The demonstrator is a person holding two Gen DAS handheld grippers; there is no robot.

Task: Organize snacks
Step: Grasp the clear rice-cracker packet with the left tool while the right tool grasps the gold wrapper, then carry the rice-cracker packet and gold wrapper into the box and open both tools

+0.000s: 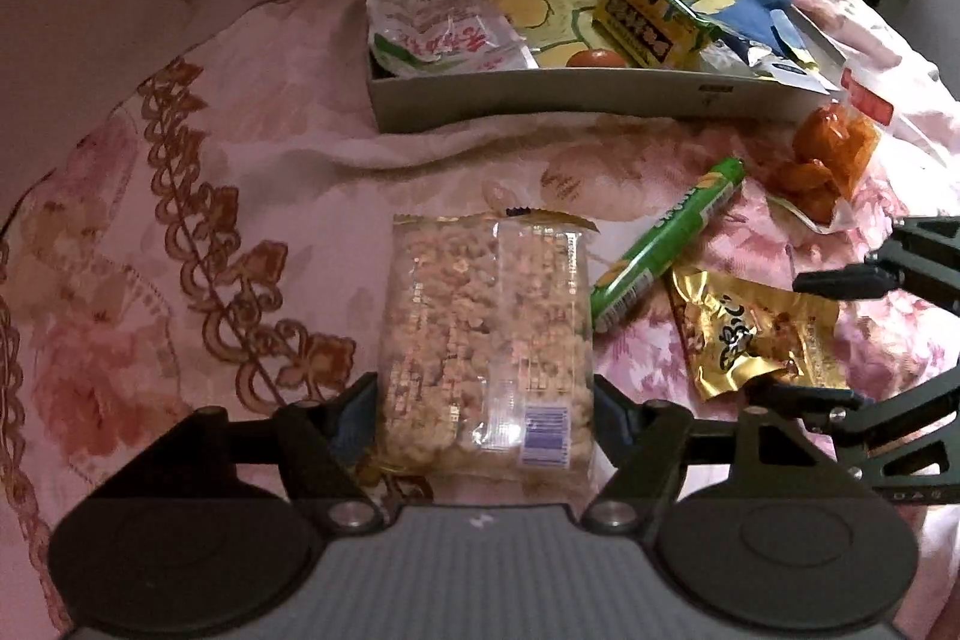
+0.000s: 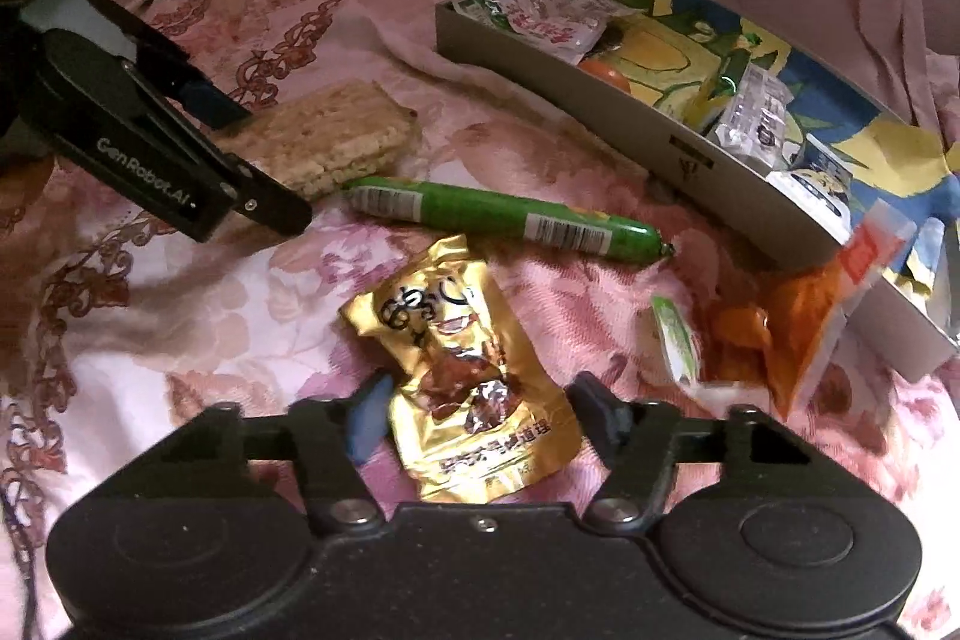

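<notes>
Box (image 1: pixel 540 100) holds white packet (image 1: pixel 432 22), yellow pack (image 1: pixel 645 19).

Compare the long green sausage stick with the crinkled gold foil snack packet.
The long green sausage stick is a slim, smooth cylinder; the crinkled gold foil snack packet is flat, wide and wrinkled. The stick lies clear of both grippers, while the packet sits between the open fingers of the right gripper. Both lie on the pink floral bedding, outside the cardboard box.
</notes>
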